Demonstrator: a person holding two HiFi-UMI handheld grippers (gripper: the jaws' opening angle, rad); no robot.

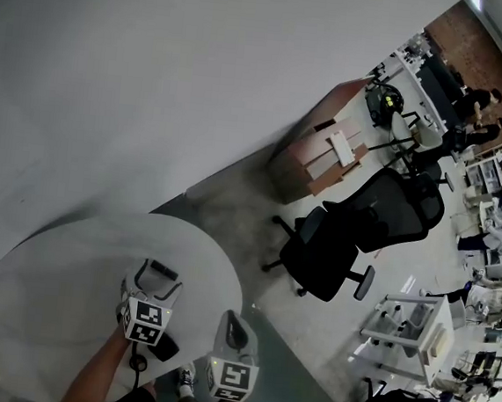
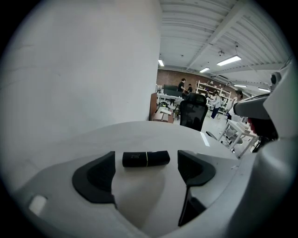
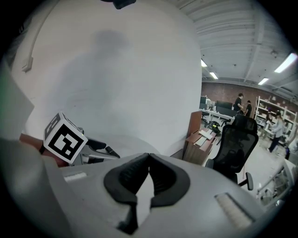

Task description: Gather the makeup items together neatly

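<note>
One makeup item is all I can see from here: a black lipstick (image 2: 145, 159) lying on its side on the round white table (image 1: 68, 266), toward its right edge but well inside the rim. The left gripper (image 1: 161, 273) is angled down over it with its jaws spread wide, one on each side of the tube's ends, neither pad touching. This looks like the reach for a first pick-up, so next it should settle lower and close, probably better across the tube's width than end to end. The right gripper (image 3: 149, 167) hangs near the table's right edge, jaws pressed together with nothing between them. Nothing on the tabletop blocks the way; a black office chair (image 1: 354, 232) and a wooden cabinet (image 1: 322, 154) stand well off.
</note>
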